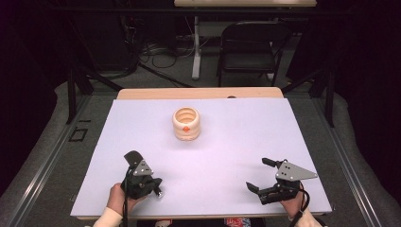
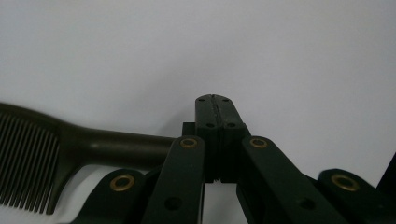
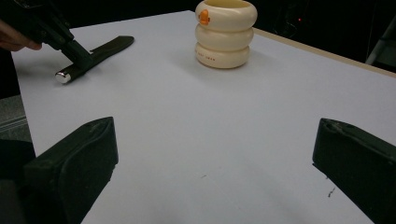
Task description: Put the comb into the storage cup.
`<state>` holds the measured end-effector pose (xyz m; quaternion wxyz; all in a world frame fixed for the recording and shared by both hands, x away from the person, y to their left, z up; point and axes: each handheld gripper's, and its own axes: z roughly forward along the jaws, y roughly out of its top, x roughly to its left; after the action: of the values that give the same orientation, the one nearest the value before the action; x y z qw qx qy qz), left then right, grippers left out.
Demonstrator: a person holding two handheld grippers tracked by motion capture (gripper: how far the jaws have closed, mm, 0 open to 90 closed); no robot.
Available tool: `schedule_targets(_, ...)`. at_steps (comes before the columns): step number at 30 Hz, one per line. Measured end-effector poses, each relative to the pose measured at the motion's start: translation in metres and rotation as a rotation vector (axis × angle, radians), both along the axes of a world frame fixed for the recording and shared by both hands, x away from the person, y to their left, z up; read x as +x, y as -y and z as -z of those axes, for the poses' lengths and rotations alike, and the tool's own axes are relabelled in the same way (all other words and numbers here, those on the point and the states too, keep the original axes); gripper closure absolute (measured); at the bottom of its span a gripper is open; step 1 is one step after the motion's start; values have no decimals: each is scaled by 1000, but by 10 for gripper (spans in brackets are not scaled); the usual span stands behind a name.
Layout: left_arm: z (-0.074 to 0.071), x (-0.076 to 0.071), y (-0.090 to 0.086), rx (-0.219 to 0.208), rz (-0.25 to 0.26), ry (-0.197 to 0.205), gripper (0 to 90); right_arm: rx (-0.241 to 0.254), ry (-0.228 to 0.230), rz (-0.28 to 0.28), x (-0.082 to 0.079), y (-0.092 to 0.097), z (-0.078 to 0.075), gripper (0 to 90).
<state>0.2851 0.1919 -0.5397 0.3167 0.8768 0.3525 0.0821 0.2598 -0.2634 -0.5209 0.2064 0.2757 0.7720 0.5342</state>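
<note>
Table sheet (image 1: 213,156): pale lilac-white, plain, no pattern; a light wooden edge shows along its far side.

Cup (image 1: 186,123): cream, ribbed as three stacked rings, with one small orange mark on the upper ring and faint reddish lettering on the lowest ring, seen in the right gripper view.

Comb (image 2: 56,149): black throughout, handle and teeth; a shiny silver cap (image 3: 63,77) at the handle's end.

Left gripper (image 1: 142,182): black body, brass-coloured rivets at the links, grey three-cornered plate on top.

Right gripper (image 1: 262,175): black jaws, grey plate with dark dots.

Sleeve (image 1: 108,218): white.

Floor: grey. Chair (image 1: 248,47): black.
</note>
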Motion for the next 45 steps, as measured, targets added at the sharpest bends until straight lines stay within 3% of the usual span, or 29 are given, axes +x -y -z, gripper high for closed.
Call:
schedule_targets(17, -2, 4, -24, 35, -46, -16, 900, 2, 1, -2, 0, 0, 0, 0)
schedule_targets(30, -3, 7, -31, 43, -61, -20, 900, 0, 0, 2, 1, 0, 0, 0)
schedule_targets(45, -4, 11, -39, 86, -65, -16, 900, 2, -6, 6, 1, 0, 0, 0)
